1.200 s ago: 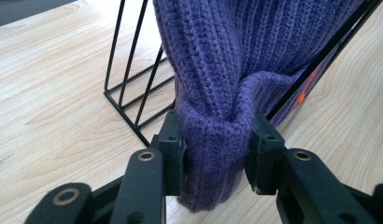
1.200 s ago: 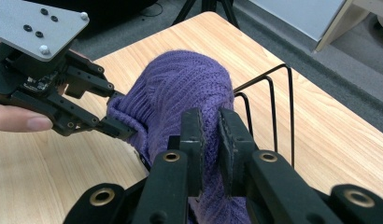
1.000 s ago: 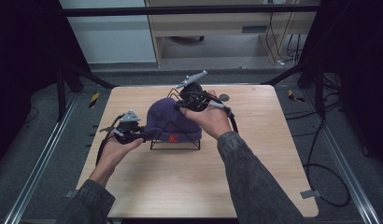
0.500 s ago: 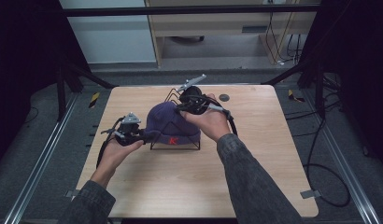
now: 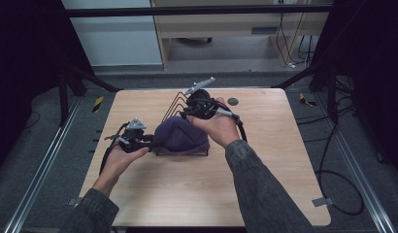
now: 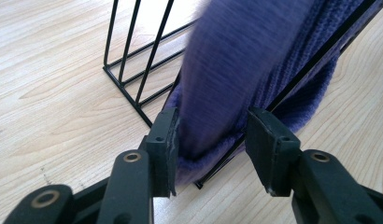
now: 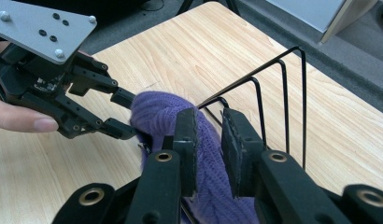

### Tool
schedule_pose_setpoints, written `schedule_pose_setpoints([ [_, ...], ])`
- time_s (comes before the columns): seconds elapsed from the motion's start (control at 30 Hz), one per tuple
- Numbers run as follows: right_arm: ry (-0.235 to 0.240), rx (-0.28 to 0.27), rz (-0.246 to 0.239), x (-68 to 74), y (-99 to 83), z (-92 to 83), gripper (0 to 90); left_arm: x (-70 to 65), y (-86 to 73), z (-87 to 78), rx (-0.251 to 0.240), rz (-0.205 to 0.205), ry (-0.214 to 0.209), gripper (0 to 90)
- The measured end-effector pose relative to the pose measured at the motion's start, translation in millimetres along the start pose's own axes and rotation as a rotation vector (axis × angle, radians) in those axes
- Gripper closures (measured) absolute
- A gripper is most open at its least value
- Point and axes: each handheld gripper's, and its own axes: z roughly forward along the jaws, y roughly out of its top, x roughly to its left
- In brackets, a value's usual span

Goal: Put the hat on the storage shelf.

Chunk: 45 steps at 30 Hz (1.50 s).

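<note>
On the light wooden table, near centre in the high view, sits a black wire rack with a purple knitted beanie draped over it. Hat covers the rack's low front end; the bare upright loops rise from it toward 12 o'clock.

Left gripper is at 9 o'clock of the hat, hand behind it, grey plate on top. In the left gripper view the hat's lower hem hangs between the jaws together with a rack wire. Left-side pad touches the knit, right-side pad stands just clear (gap visible). Jaws have just been opening, so this reads as spread around the hem, not pinching it.

Right gripper is at 12 to 1 o'clock of the hat, on its upper back edge, hand wrapped over the body. In the right gripper view a ridge of the cable knit runs up between the two jaws, with light visible at the pad on the right side. These jaws have also just been opening; fabric lies between them, grip loosened (can't tell if one pad still drags on the knit).

Same view shows the left gripper at 10 o'clock, tips at the hat's far edge, and the rack loops at 2 o'clock.
</note>
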Motion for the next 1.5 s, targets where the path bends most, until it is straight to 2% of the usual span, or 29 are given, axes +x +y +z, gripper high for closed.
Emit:
schedule_pose_setpoints([
  [0.17, -0.007, -0.006, 0.002, -0.3, -0.7, -3.0, 75.4, -2.2, -0.8, -5.2, 0.004, 0.019, 0.029, 50.8],
  [0.23, -0.010, -0.009, 0.004, -0.8, -0.8, -5.3, 75.2, -4.9, -0.6, -12.5, -0.014, 0.031, 0.042, 49.8],
  [0.43, -0.023, -0.022, 0.007, -1.1, -2.8, -11.9, 73.7, -9.5, -2.1, -24.1, -0.027, 0.048, 0.083, 42.0],
  [0.47, -0.023, -0.022, 0.007, -1.1, -2.8, -11.9, 73.7, -10.5, -3.4, -25.6, -0.032, 0.043, 0.094, 42.0],
  [0.5, -0.030, -0.022, 0.012, -0.4, -4.7, -14.7, 72.3, -12.0, -6.2, -26.7, -0.034, 0.038, 0.108, 38.2],
  [0.57, -0.030, -0.024, 0.010, -0.5, -5.4, -15.1, 71.7, -13.6, -9.0, -26.5, -0.034, 0.034, 0.115, 36.6],
  [0.7, -0.044, -0.036, 0.020, -0.1, -12.4, -22.6, 68.5, -17.3, -16.9, -24.9, -0.028, 0.016, 0.120, 28.1],
  [0.93, -0.077, -0.039, 0.052, -6.0, -22.8, -31.1, 57.2, -18.7, -31.4, -23.3, -0.037, -0.061, 0.149, 12.8],
  [1.0, -0.087, -0.042, 0.063, -8.3, -23.5, -33.2, 54.3, -17.1, -36.7, -23.3, -0.035, -0.078, 0.161, 11.1],
  [1.1, -0.100, -0.059, 0.071, -10.6, -25.2, -38.0, 48.4, -14.3, -43.9, -23.5, -0.027, -0.077, 0.170, 9.9],
  [1.2, -0.120, -0.063, 0.079, -12.1, -30.0, -42.8, 41.9, -10.3, -52.1, -23.9, -0.026, -0.105, 0.181, 9.2],
  [1.33, -0.146, -0.075, 0.097, -14.3, -38.9, -49.8, 34.4, -5.6, -63.6, -23.8, 0.011, -0.105, 0.195, 7.3],
  [1.4, -0.150, -0.084, 0.107, -15.7, -44.5, -52.5, 29.9, -1.8, -70.0, -23.2, 0.027, -0.122, 0.195, 6.6],
  [1.5, -0.166, -0.076, 0.122, -19.2, -57.0, -55.6, 23.8, 2.1, -76.1, -22.5, 0.052, -0.124, 0.201, 5.9],
])
